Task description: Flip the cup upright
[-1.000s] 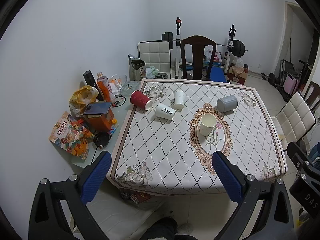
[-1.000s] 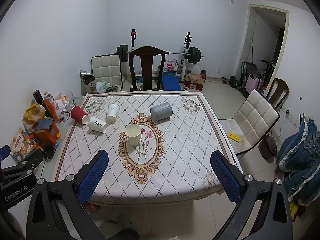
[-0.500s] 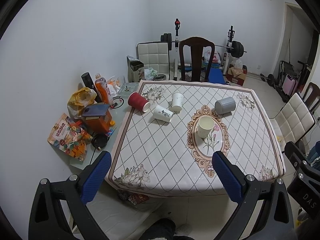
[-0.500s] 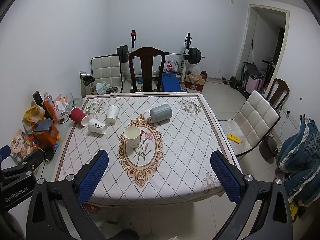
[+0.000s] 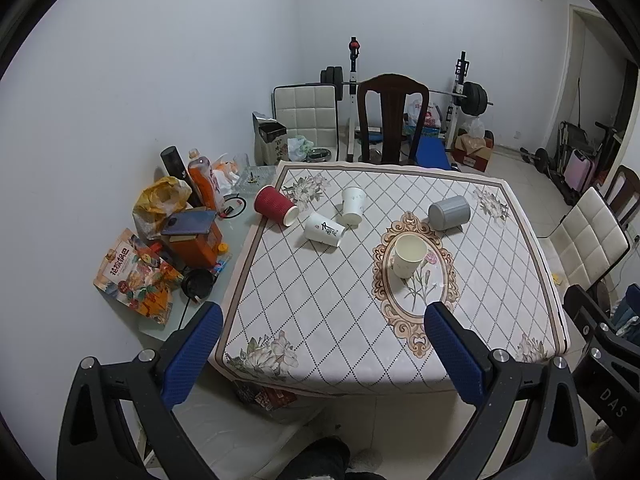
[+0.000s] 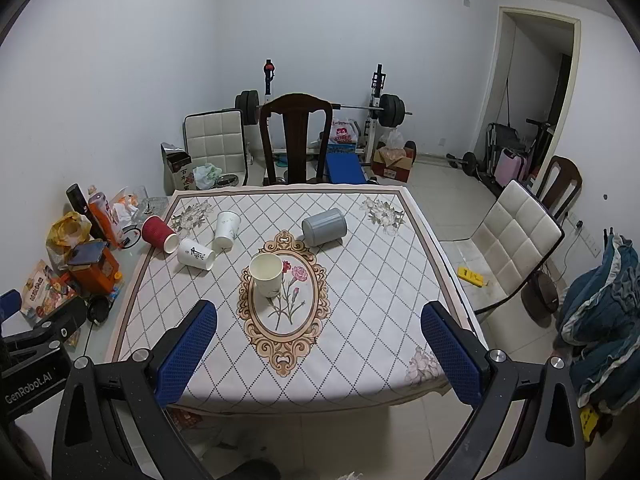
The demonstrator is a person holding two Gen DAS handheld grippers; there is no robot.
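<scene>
Left tongs (image 5: 322, 338): released, blue pads wide apart, nothing between them; held above and before the near edge of the tabletop, well apart from every cup.
Right tongs (image 6: 320, 336): released likewise, pads spread wide and empty, held before the near edge of the tabletop.
Tabletop (image 5: 320, 280): square, covered by a white cloth with a diamond grid, flower corners and an oval medallion in the middle.
Cream cup (image 5: 408, 256): stands upright, mouth up, on the far part of the medallion; in the right view at (image 6: 266, 274).
Grey cup (image 5: 449, 211): lies on its side beyond the medallion toward the far right, closed bottom facing the cameras; in the right view at (image 6: 324, 227).
Red cup (image 5: 276, 211): ribbed, lies on its side at the far left edge of the tabletop, white inside showing at the mouth, which points toward the tabletop's middle.
Printed white cup (image 5: 324, 230): lies on its side just beside the red cup, black mark on its wall.
Plain white cup (image 5: 353, 206): just behind the printed one, close to it; narrower at the top and wider at the tabletop, so apparently mouth down.
Side shelf (image 5: 240, 236): left of the tabletop, crowded with an orange bottle (image 5: 204, 184), a yellow bag (image 5: 160, 200) and a snack packet (image 5: 132, 276).
Wooden chair (image 5: 392, 120): at the far side of the tabletop.
Barbell rack (image 5: 460, 96): against the back wall.
</scene>
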